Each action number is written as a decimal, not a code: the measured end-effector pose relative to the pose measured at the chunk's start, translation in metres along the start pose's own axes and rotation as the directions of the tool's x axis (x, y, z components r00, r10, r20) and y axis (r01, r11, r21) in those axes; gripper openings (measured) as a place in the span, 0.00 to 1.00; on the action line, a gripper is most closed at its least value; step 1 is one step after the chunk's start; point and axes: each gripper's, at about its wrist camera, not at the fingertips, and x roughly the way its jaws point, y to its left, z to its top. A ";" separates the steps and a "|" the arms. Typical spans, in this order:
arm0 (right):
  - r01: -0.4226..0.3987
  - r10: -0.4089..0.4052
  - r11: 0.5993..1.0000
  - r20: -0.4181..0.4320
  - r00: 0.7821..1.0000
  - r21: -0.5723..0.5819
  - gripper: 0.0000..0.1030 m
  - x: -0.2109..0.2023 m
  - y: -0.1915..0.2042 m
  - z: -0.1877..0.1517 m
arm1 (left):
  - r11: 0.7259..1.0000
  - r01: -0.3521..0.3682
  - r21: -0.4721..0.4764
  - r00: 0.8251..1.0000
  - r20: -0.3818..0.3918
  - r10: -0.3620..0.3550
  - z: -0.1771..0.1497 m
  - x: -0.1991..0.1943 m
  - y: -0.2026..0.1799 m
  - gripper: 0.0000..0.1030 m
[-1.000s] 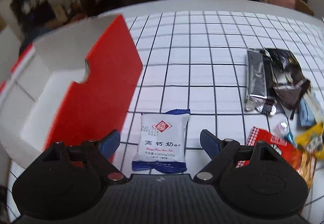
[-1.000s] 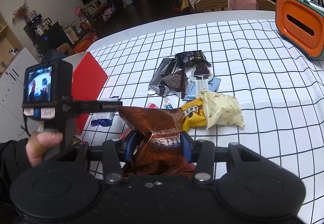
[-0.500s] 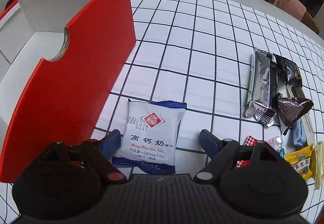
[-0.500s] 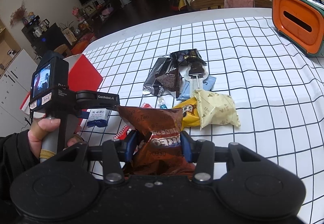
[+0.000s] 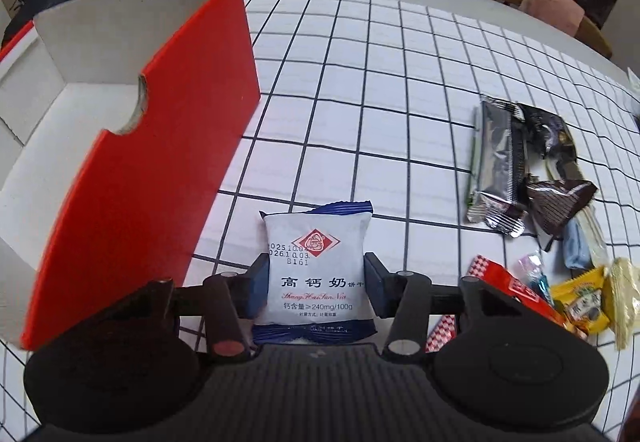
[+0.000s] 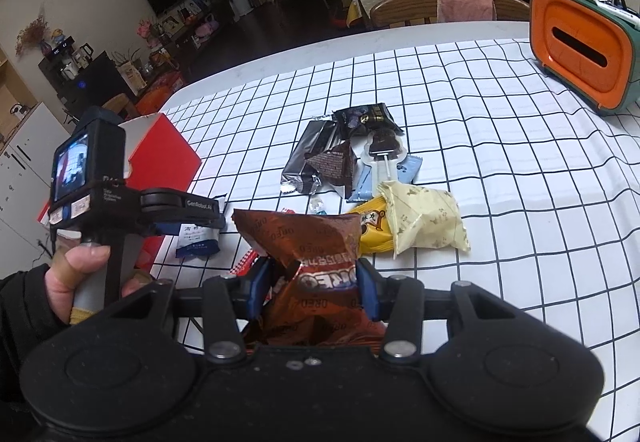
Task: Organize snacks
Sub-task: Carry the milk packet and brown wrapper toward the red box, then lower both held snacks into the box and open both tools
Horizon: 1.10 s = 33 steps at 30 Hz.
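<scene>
Left wrist view: the step in hand looks like picking up the white biscuit packet, which lies on the tablecloth just beside the red box near the table's left edge. The left gripper has just been closing – its pads now meet the packet's sides. Next, probably, a lift into the box (its inside looks empty).

Right wrist view: the right gripper is clamped on a brown cookie bag – held above the cloth, the loose snack pile beyond.
</scene>
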 end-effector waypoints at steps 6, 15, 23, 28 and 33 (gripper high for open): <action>0.008 -0.008 1.000 0.025 1.000 0.005 0.43 -0.002 0.011 0.001 | 0.999 0.016 0.028 1.000 0.020 -0.017 0.000 -0.029 0.007 0.47; 0.000 0.001 1.000 0.066 0.998 -0.008 0.43 -0.002 0.043 0.011 | 0.997 0.073 0.031 0.996 0.052 -0.075 0.003 -0.080 0.042 0.47; -0.016 0.022 0.998 0.102 0.995 -0.060 0.43 0.004 0.090 0.026 | 0.989 0.134 0.055 0.984 0.111 -0.140 0.006 -0.125 0.087 0.47; -0.032 0.042 0.995 0.110 0.993 -0.096 0.43 0.015 0.123 0.037 | 0.989 0.133 0.060 0.983 0.119 -0.139 0.013 -0.134 0.120 0.47; -0.049 0.065 0.988 0.104 0.992 -0.148 0.43 0.032 0.162 0.046 | 0.991 0.121 0.058 0.984 0.125 -0.128 0.026 -0.133 0.156 0.47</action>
